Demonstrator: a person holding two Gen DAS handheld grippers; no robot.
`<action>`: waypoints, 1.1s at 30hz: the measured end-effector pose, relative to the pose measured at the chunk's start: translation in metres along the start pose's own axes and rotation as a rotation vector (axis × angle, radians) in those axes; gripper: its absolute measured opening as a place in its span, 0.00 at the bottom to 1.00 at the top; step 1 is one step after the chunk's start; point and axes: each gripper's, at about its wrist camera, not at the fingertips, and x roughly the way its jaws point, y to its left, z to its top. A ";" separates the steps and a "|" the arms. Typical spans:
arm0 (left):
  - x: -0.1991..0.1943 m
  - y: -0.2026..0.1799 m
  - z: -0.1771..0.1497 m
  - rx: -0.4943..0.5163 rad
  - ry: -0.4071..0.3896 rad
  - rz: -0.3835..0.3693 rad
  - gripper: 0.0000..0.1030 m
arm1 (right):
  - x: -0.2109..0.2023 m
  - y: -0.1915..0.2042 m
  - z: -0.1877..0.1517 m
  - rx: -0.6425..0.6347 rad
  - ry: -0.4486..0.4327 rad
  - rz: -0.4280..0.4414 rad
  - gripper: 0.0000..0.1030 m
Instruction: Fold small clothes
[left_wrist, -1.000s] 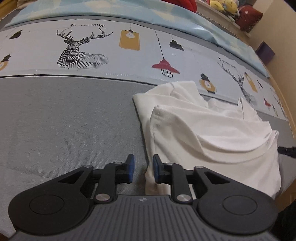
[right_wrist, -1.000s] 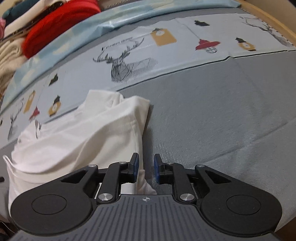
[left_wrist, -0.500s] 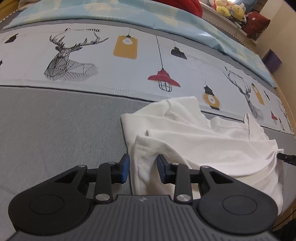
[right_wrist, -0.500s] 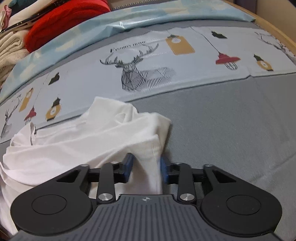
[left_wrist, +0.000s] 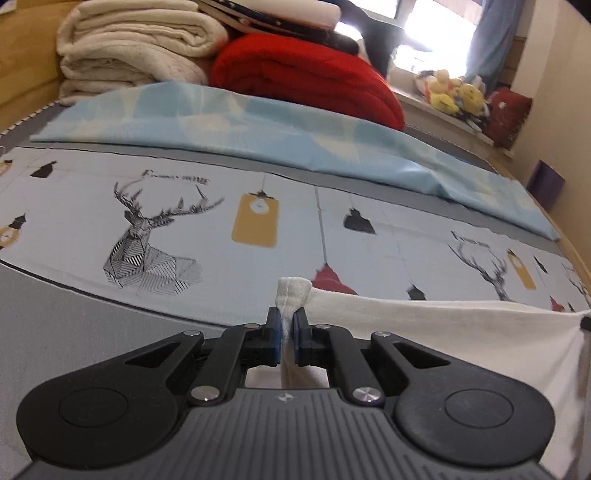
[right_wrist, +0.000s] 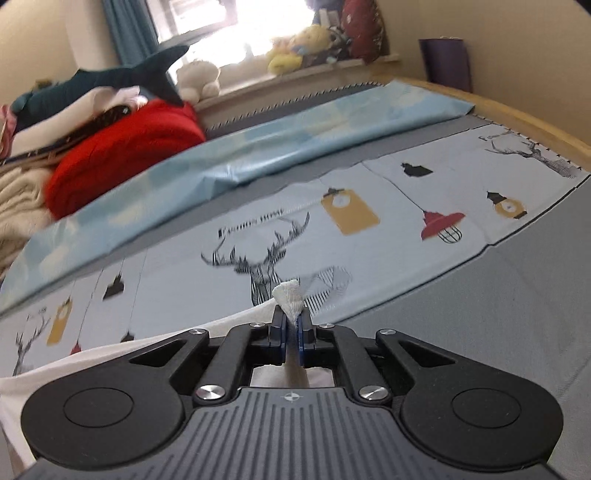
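Note:
A small white garment hangs stretched between my two grippers above the bed. In the left wrist view my left gripper has its jaws closing tight on a bunched corner, whose tip pokes out past the blue pads. The cloth runs taut to the right, where the black tip of my right gripper holds the other end. In the right wrist view my right gripper is likewise closing tight on a crumpled corner, and the white garment trails off to the left.
Below lies a grey bed sheet with a printed deer-and-lamp band. Further back are a folded light-blue sheet, a red blanket and cream towels. Plush toys line the windowsill. A wooden bed edge runs along the right.
Both grippers slid onto the garment's near corners, shut on them and rose. The garment has left the bed and now hangs stretched; both views have tilted up toward the window.

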 end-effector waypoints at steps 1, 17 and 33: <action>0.005 0.000 0.002 -0.011 0.011 0.009 0.08 | 0.007 0.001 0.000 0.002 0.007 -0.004 0.07; -0.003 0.037 -0.056 -0.030 0.546 -0.194 0.24 | -0.016 -0.033 -0.049 -0.081 0.485 0.045 0.29; -0.064 0.036 -0.088 0.123 0.534 -0.160 0.03 | -0.086 -0.057 -0.064 -0.055 0.499 0.116 0.03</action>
